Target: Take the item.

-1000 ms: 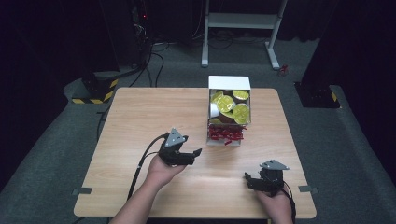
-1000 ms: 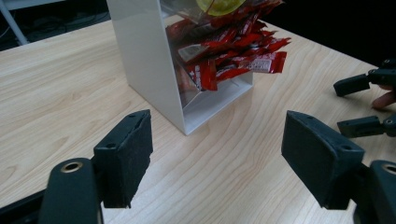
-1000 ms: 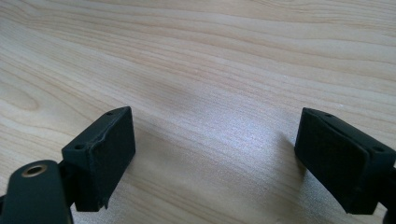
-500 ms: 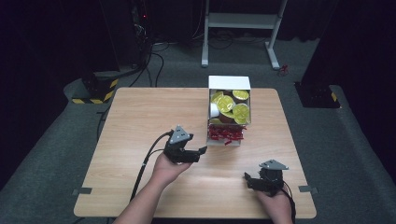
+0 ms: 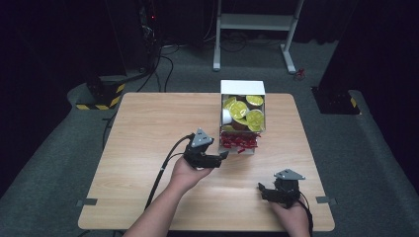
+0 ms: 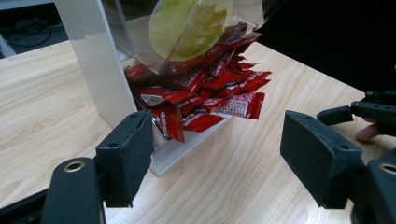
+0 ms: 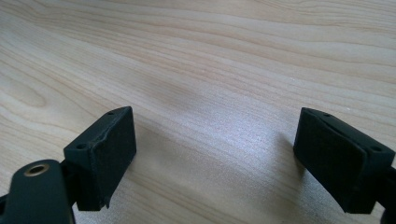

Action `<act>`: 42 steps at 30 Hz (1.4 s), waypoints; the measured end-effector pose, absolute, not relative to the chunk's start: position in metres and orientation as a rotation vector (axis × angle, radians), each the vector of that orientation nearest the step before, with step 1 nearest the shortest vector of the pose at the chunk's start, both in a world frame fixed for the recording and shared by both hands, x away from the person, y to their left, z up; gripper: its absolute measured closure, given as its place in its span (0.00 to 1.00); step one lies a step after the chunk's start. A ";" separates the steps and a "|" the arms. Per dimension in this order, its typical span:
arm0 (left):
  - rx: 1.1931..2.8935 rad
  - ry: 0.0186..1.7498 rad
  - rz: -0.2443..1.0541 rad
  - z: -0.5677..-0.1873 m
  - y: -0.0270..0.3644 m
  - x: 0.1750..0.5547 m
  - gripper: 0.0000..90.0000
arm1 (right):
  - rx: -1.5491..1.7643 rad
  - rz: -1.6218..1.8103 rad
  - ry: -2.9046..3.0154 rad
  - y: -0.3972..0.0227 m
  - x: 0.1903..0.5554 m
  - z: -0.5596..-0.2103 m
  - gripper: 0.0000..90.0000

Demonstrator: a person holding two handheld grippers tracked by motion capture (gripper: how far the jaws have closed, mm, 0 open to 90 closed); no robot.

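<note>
Left hand-held gripper jaws apart before glossy red foil sachets, clear-fronted white dispenser box, right hand-held gripper apart over pale woodgrain table

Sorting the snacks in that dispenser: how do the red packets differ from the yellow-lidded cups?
The red packets are flat, crinkly foil wrappers; the yellow-lidded cups are round with disc tops. The red packets spill out of the low front opening onto the lip nearest the left tongs; the yellow-lidded cups sit piled in the upper part. Both are kept in the same white dispenser on the table.
</note>
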State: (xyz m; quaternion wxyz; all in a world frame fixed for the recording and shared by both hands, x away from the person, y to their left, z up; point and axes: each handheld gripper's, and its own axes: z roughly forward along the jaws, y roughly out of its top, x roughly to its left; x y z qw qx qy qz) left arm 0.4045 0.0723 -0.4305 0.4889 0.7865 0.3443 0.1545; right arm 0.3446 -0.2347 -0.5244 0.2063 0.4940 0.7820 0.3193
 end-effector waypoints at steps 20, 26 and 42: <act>1.916 0.924 0.433 -0.438 0.060 0.437 0.49 | 1.370 0.892 2.185 -0.235 0.345 -0.524 0.15; 1.921 0.928 0.450 -0.443 0.052 0.440 0.60 | 1.370 0.892 2.186 -0.235 0.345 -0.524 0.15; 1.919 0.890 0.504 -0.446 0.059 0.425 1.00 | 1.360 0.894 2.189 -0.235 0.345 -0.524 0.15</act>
